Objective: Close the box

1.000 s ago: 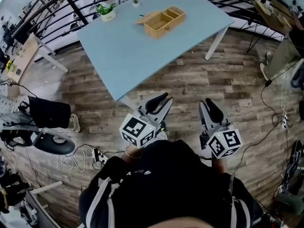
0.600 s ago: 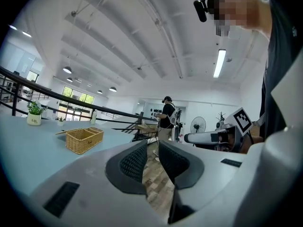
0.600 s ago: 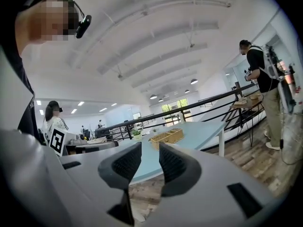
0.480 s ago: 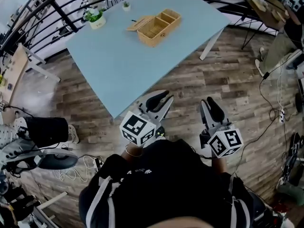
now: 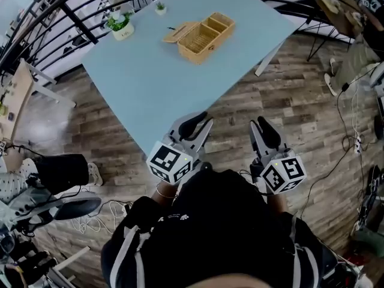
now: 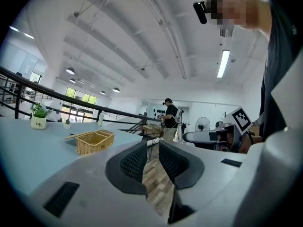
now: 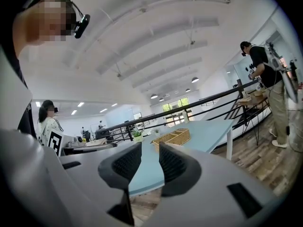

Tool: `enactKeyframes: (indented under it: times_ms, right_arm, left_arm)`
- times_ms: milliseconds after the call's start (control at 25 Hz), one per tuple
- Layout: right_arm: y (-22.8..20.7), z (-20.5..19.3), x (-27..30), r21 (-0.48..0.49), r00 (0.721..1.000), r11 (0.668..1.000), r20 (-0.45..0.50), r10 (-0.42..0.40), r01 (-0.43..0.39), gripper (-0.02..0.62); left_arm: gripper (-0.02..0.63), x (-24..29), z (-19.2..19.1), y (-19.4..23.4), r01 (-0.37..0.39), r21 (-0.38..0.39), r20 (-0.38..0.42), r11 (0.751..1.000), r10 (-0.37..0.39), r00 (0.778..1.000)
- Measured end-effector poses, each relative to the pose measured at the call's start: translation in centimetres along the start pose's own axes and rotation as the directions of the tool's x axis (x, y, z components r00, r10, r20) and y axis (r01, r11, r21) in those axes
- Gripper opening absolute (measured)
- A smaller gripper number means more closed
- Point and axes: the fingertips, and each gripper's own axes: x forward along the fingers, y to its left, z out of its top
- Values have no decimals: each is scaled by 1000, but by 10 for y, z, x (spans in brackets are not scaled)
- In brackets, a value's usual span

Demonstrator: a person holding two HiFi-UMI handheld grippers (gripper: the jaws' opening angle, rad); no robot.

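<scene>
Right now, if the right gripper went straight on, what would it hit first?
Probably the near edge of the blue table; the right gripper frames it between open jaws, with the basket farther on.

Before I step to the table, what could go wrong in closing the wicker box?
The wicker box sits well across the table, so reaching it may need an awkward stretch. Its lid lies open beside it; lifting the lid might push the box along instead of closing it.
</scene>
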Motion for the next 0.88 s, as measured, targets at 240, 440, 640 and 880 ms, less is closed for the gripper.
enactKeyframes:
  times_ms: [240,440,640,880]
  right_arm:
    - [0,5,21,-1,999,999,-2,50,-50,115]
    - [-6,13,57,-20,992,991,-15,129,-129,115]
    - [-11,24,99,-39,967,967,-45,250,-252,115]
    - [-38,33,149,-32,930,932,-91,356,-360,115]
  left_arm:
    - [57,0,3,10,-35,-6,6,999,36,999]
    - [57,-3,6,35,-134,-6,29,991,134,991]
    - [57,-1,10,60,-270,-17,43,963,271,962]
    - [57,30,12,87,-378,-40,42,925,380,924]
